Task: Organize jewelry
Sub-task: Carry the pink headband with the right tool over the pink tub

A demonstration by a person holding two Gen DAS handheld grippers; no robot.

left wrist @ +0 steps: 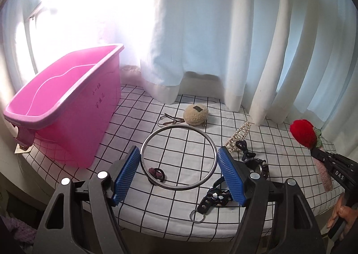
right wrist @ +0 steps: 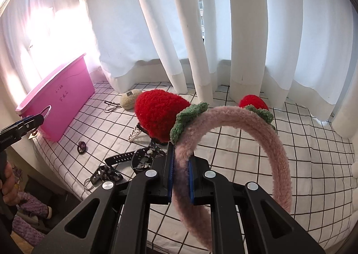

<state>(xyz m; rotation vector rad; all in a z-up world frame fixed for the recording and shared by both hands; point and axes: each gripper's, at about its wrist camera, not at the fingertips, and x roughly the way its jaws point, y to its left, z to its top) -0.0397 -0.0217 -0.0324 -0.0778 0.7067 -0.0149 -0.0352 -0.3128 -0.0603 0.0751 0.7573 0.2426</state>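
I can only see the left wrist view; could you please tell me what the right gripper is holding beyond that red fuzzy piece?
Observer: A pink fuzzy headband, clamped in the right gripper's shut jaws.
Operator: Is there only one strawberry on it?
Observer: No, a second red strawberry sits farther along the band.
Operator: Is my ring off the cloth?
Observer: It appears so; the metal ring in the left gripper shows against the pink bin's wall.
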